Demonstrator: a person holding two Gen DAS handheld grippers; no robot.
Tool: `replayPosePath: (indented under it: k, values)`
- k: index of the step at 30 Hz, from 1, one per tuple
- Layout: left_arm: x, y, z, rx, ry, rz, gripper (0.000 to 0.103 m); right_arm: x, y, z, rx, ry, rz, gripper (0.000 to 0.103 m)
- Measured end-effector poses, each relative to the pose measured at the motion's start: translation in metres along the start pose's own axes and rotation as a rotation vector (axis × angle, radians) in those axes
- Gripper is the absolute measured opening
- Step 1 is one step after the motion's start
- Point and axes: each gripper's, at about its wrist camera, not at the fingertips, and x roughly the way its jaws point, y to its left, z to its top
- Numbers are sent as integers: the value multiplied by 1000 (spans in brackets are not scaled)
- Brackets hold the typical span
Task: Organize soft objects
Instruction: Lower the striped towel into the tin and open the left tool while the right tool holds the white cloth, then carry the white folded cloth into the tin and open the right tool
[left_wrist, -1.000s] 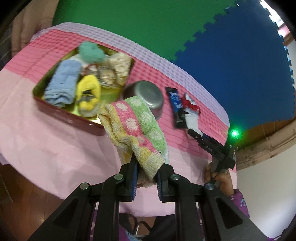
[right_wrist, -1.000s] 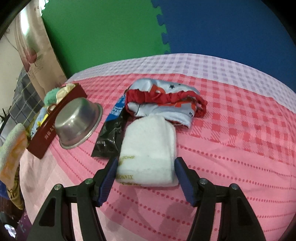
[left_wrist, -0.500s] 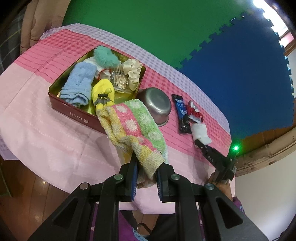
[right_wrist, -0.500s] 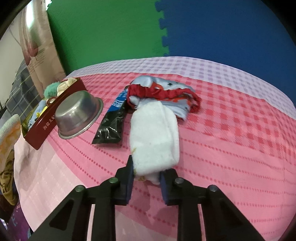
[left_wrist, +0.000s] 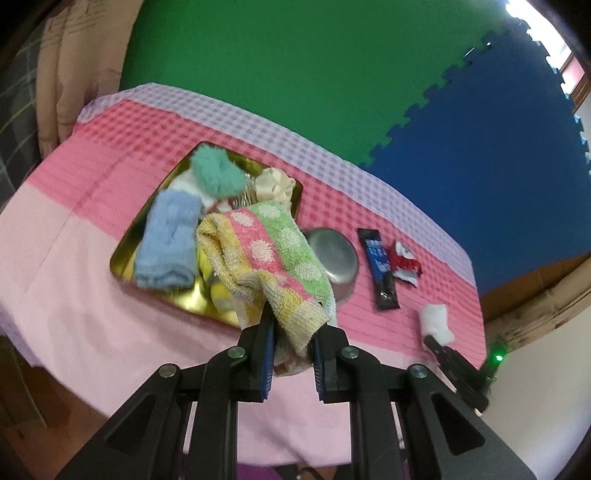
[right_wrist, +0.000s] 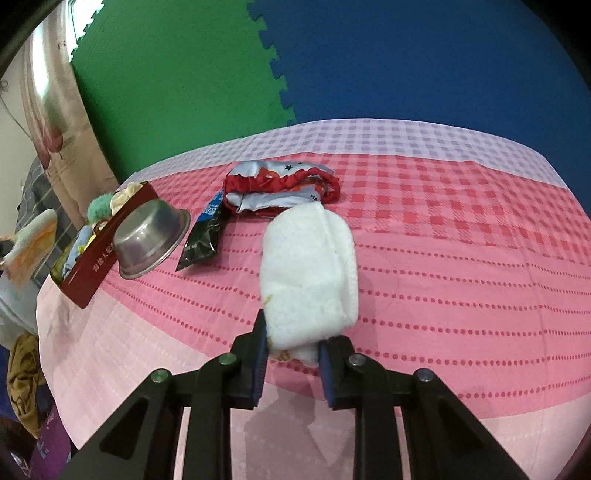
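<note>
Your right gripper (right_wrist: 291, 349) has just clamped onto the white folded towel (right_wrist: 308, 273), lifting it off the pink tablecloth (right_wrist: 461, 295). Your left gripper (left_wrist: 291, 350) still pinches the striped dotted towel (left_wrist: 266, 262) over the tin (left_wrist: 122, 254), so both look ready to drop in.

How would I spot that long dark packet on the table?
Find the red tin of soft things on the pink checked tablecloth, then the upturned steel bowl beside it. The black sachet lies just past the bowl: flat, glossy, blue-printed, unlike the crumpled red-and-silver wrapper beside it.
</note>
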Motion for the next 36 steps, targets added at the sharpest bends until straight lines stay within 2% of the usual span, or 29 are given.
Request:
replayPosePath:
  k: [5,10,13,15,20,21,25,30,32,36]
  values:
    - [33,8,29,27,3,58,15,1,4,-1,-1,-6,-6,24]
    - [73,14,49,29,22,78,15,4,5,-1,-3,-4,-11,24]
    - [93,16,53,35,33,93,15,5,4,-1,-2,-1,-12,24]
    - [104,17,53,34,40,76,15,6,4,0,-7,3,-14,24]
    - [114,17,46,39,31,85,19,9,6,-1,-26,14,-22,24]
    - [112,17,43,42,15,98,25,9,6,-1,-27,16,-25,24]
    - [92,21,35,18,-58,140,69,10,6,-1,-28,16,-26,24]
    - [48,32,12,-60,-163,92,83,12,7,-1,-42,13,-30,24]
    - [36,35,-1,-75,-186,83,84,11,7,-1,-43,15,-29,24]
    - [12,42,-39,-63,-231,150,84,11,6,-1,-43,18,-29,24]
